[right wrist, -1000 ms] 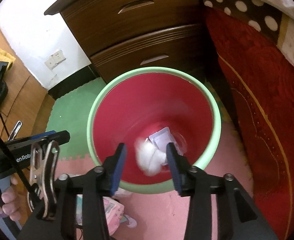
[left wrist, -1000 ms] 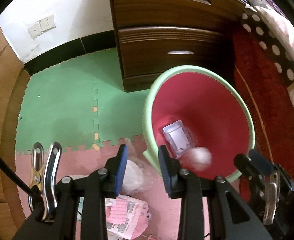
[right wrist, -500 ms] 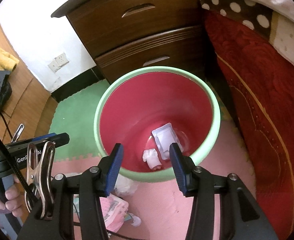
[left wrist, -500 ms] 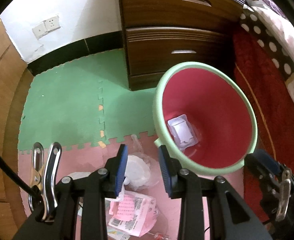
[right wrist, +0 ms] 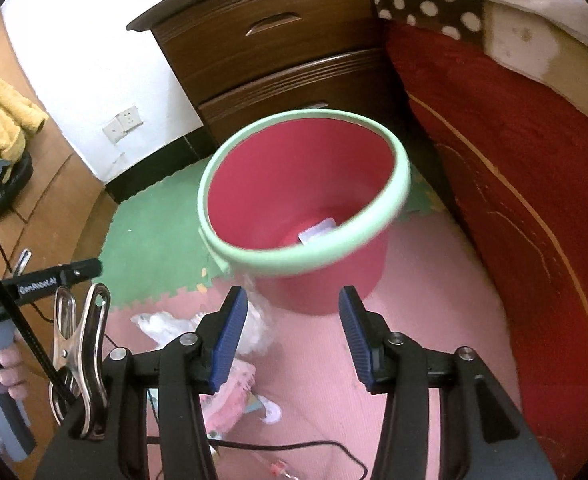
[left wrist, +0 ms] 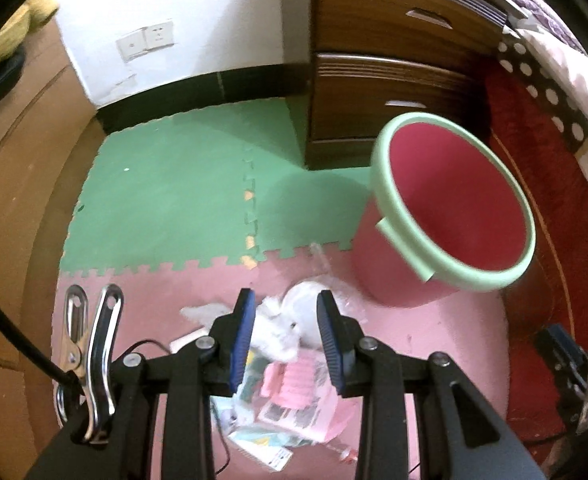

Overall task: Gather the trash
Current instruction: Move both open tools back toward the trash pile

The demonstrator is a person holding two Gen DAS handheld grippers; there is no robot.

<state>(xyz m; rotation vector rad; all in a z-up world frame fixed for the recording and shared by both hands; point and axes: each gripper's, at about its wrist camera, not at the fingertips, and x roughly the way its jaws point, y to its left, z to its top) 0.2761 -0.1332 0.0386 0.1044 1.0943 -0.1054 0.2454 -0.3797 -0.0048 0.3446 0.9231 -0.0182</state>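
Between the parted blue pads of the left gripper point(left wrist: 286, 336), low over the pink mat point(left wrist: 434, 332), lies a white crumpled wad point(left wrist: 276, 330) amid a litter pile, unclasped. Ahead to its right stands the red bin point(left wrist: 454, 208). The right gripper point(right wrist: 294, 332) hangs wide and empty just before that bin point(right wrist: 306, 196), a clear tray point(right wrist: 318, 232) inside.

Tissue dropped into bin point(right wrist: 306, 188), both grippers withdrawn

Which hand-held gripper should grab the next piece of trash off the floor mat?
Left. The left hand-held gripper is open directly over the white crumpled tissue in the litter pile. The right hand-held gripper, also open and empty, points at the bin, with the pile off to its left.
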